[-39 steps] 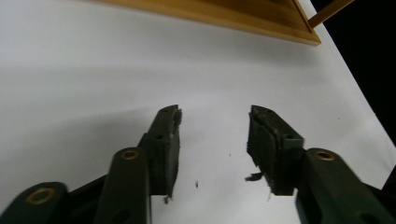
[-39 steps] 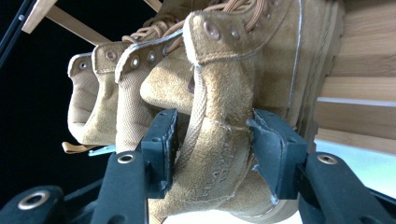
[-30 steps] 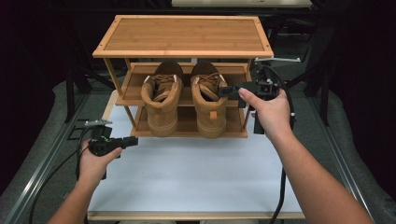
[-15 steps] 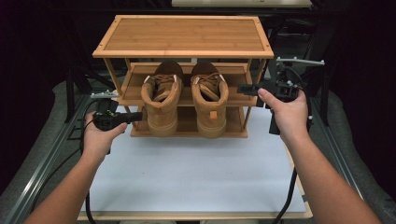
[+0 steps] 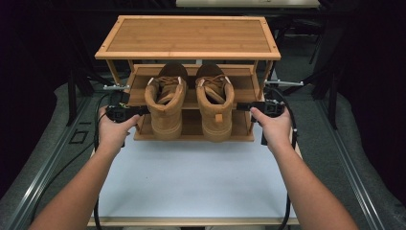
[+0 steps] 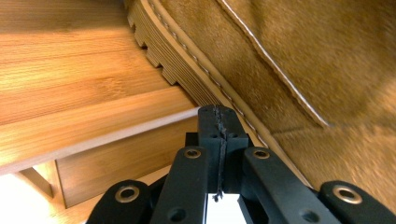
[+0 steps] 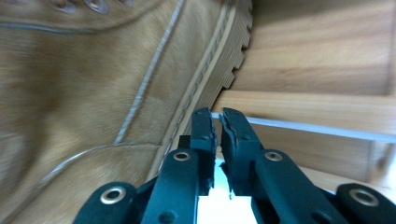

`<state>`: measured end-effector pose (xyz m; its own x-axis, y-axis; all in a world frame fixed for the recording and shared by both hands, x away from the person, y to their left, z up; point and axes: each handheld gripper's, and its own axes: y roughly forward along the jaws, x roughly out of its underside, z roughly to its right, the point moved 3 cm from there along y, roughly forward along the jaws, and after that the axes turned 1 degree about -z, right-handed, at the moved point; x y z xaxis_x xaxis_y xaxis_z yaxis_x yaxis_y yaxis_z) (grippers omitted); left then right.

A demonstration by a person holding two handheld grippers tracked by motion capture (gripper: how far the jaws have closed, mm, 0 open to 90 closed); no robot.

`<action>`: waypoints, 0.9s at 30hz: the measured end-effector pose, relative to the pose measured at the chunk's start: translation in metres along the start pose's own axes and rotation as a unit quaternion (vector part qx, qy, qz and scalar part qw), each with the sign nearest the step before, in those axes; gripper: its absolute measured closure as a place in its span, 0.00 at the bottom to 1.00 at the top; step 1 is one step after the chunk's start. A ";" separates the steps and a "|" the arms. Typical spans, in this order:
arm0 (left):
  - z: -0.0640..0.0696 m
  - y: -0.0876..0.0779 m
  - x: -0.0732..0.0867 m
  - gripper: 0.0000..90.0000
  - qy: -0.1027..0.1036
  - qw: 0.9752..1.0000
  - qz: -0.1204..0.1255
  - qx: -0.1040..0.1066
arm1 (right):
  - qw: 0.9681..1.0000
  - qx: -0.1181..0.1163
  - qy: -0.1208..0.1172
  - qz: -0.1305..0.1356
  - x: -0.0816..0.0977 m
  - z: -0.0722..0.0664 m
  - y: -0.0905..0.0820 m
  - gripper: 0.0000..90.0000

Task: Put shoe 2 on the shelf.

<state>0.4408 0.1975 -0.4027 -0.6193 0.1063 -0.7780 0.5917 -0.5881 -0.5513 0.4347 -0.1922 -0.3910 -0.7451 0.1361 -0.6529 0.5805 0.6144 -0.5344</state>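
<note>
Tongs flank the boots: left tongs (image 5: 141, 111), pressed together and empty, have swung up beside the left boot (image 5: 166, 106); right tongs (image 5: 242, 107), nearly closed on nothing, dropped beside the right boot (image 5: 215, 108) on the rack's (image 5: 187, 34) middle shelf, apparently poised to push the pair.

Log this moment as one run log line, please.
left gripper: shut, empty, beside left boot | right gripper: jaws just closing, nothing between, beside right boot | boots: on shoe rack middle shelf
</note>
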 end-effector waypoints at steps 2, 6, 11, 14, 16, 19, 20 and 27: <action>-0.002 0.001 -0.001 1.00 -0.011 1.000 0.003 0.007 | 1.000 -0.020 0.014 0.003 0.002 0.003 0.008 0.96; -0.005 0.001 -0.002 1.00 -0.023 0.999 0.001 0.021 | 0.998 -0.054 0.040 -0.007 0.005 0.001 0.020 1.00; -0.007 0.005 -0.004 1.00 -0.047 0.998 0.006 0.029 | 0.997 -0.060 0.053 -0.012 0.005 -0.002 0.022 1.00; -0.006 0.007 -0.004 1.00 -0.052 0.998 0.008 0.033 | 0.997 -0.059 0.050 -0.011 0.007 -0.006 0.025 1.00; -0.005 0.008 -0.004 1.00 -0.053 0.998 0.008 0.038 | 0.996 -0.066 0.055 -0.006 0.008 -0.011 0.031 1.00; 0.000 0.011 -0.004 1.00 -0.053 0.998 0.009 0.036 | 0.995 -0.074 0.064 -0.004 0.009 -0.015 0.039 1.00; 0.000 0.011 -0.004 1.00 -0.053 0.998 0.009 0.036 | 0.995 -0.074 0.064 -0.004 0.009 -0.015 0.039 1.00; 0.006 0.017 -0.010 1.00 -0.061 0.998 0.010 0.029 | 0.995 -0.064 0.075 -0.003 0.004 -0.016 0.041 1.00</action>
<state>0.4546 0.1815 -0.4025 -0.6676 -0.0032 -0.7445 0.5763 -0.6354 -0.5140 0.4501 -0.1535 -0.4070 -0.7942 0.2416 -0.5576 0.5373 0.7077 -0.4587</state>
